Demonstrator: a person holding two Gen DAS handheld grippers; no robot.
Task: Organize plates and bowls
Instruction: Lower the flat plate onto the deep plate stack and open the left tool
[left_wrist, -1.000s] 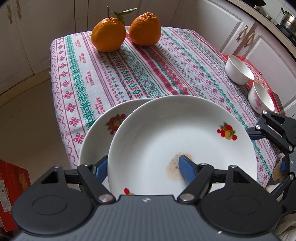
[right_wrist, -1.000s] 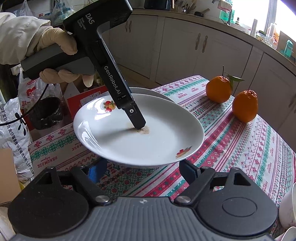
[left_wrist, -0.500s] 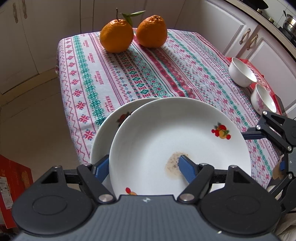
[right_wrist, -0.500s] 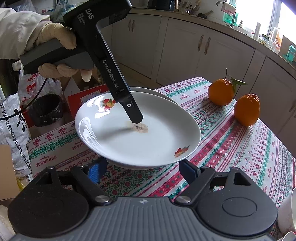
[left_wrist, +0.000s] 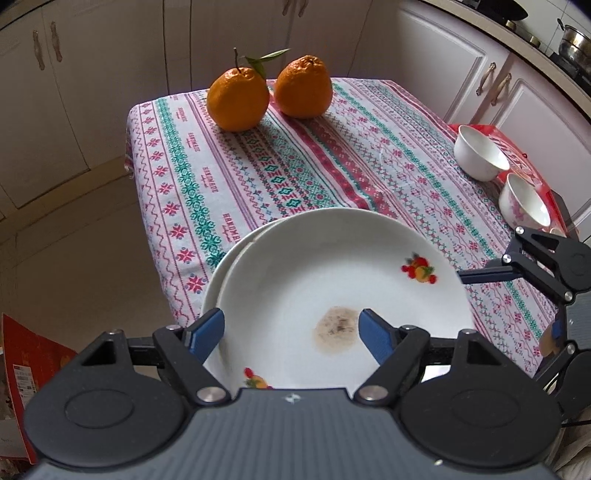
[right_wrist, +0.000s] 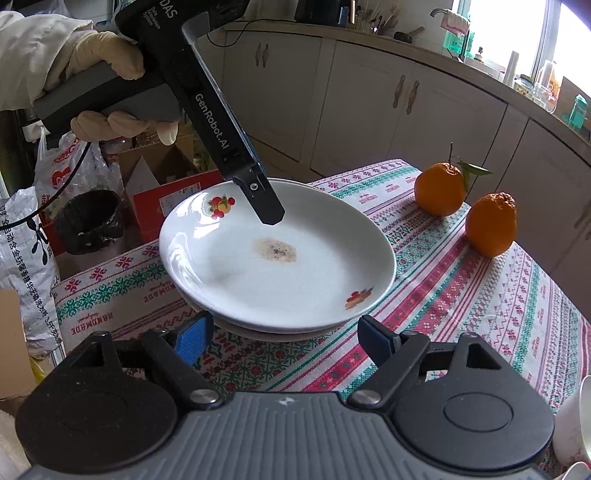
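While left gripper (left_wrist: 291, 328) fingers open off stacked plates (left_wrist: 340, 266), 2 oranges (left_wrist: 238, 99), 2 bowls (left_wrist: 480, 153) nearby; right gripper (right_wrist: 284, 332) fingers apart, empty.

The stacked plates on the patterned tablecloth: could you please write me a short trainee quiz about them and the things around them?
1. True or false: the white ceramic plate with a brown stain in its middle rests on a second white plate.
2. How many round orange fruits stand on the patterned tablecloth? A) one B) two C) three
3. Fill in: in the left wrist view, the small white bowls stand near the table's ___ edge.

Key: 1 true; 2 B; 3 right.
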